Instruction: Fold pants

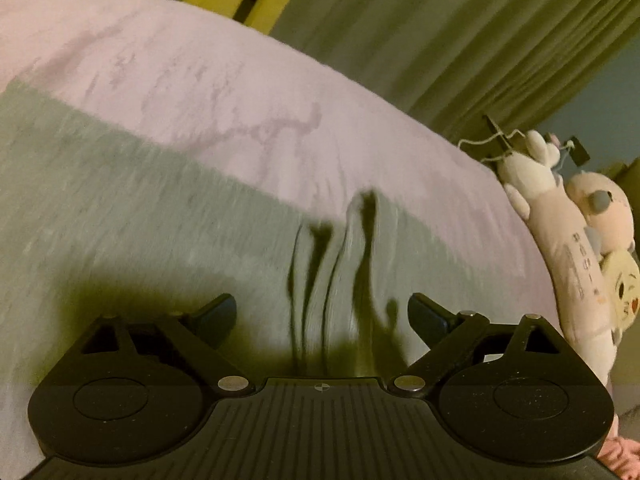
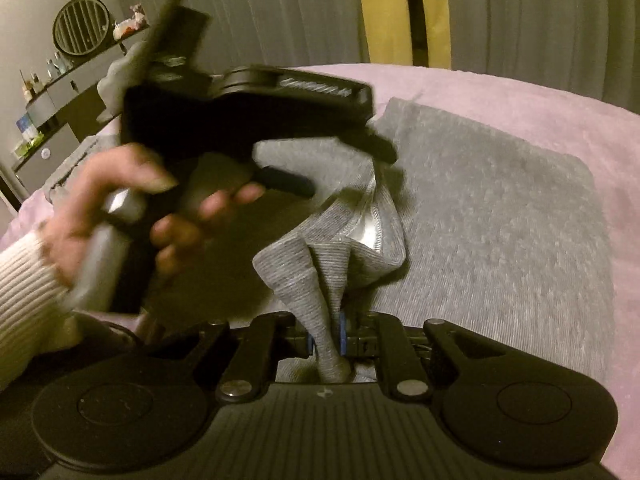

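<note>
Right wrist view: one pair of grey pants [image 2: 480, 216], lying folded flat on one pink bed cover [image 2: 580, 128], with one bunched corner lifted off the flat part. Right tool [image 2: 326, 340] clamped tight on that bunch, two fingers pressed against the ribbed fabric, a stitched hem fanned out just above. Left tool [image 2: 344, 168] up over the pants, blurred, gripped by one bare hand [image 2: 120, 196] in a cream ribbed sleeve; jaws spread wide, nothing between them. Far edge and right edge of the pants well inside the bed cover, bare pink beyond on both sides. Grey curtains [image 2: 540, 20] behind the bed, one round fan [image 2: 82, 26] on a shelf at far left.

Left wrist view: left tool [image 1: 322, 312] wide apart above the grey fabric [image 1: 120, 220], touching none of it. Several dark folds running between the fingers. Three plush toys [image 1: 560, 240] crowding the bed's right edge; open pink cover past the pants' far edge.
</note>
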The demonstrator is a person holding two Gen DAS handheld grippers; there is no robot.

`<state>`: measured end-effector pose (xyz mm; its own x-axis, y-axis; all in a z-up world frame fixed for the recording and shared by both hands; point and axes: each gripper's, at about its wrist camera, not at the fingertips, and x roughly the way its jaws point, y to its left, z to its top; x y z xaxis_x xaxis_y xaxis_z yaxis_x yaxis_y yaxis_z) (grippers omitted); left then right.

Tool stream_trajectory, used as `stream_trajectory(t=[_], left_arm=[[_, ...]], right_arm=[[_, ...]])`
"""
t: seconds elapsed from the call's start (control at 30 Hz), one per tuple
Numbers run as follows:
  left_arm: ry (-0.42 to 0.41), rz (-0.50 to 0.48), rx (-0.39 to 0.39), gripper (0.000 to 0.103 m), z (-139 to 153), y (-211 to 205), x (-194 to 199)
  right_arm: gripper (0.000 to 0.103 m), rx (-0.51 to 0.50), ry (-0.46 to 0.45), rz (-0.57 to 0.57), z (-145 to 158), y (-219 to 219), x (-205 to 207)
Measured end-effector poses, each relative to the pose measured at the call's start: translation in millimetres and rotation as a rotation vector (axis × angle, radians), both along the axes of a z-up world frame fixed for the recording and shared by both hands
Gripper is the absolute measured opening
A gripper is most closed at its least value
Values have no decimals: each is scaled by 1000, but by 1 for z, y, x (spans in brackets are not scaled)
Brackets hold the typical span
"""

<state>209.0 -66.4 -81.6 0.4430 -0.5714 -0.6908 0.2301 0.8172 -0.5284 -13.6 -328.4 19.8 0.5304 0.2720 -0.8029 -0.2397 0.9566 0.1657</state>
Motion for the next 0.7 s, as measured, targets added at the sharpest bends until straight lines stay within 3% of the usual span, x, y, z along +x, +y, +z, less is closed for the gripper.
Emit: stream_trajectory(t=[0.07, 0.1, 0.13, 0.23, 0.5, 0.7], left_arm=[[-25, -11, 17, 91, -1, -10, 5], [-39, -20, 34, 80, -1, -16, 7], [-58, -33, 39, 53, -1, -21, 9], [-17, -50, -11, 25, -2, -21, 16], [-241, -57, -28, 23, 54, 5, -6], [-219, 37, 30, 23, 51, 46, -6]], right_arm=[[11, 9, 4, -3, -2, -4, 4], [11, 13, 5, -5, -1, -2, 4], [11, 15, 6, -5, -5, -1, 5], [11, 14, 14, -7, -4, 2, 5], [11, 48, -29, 39, 4, 15, 8], [11, 97, -1, 123, -5, 47, 24]])
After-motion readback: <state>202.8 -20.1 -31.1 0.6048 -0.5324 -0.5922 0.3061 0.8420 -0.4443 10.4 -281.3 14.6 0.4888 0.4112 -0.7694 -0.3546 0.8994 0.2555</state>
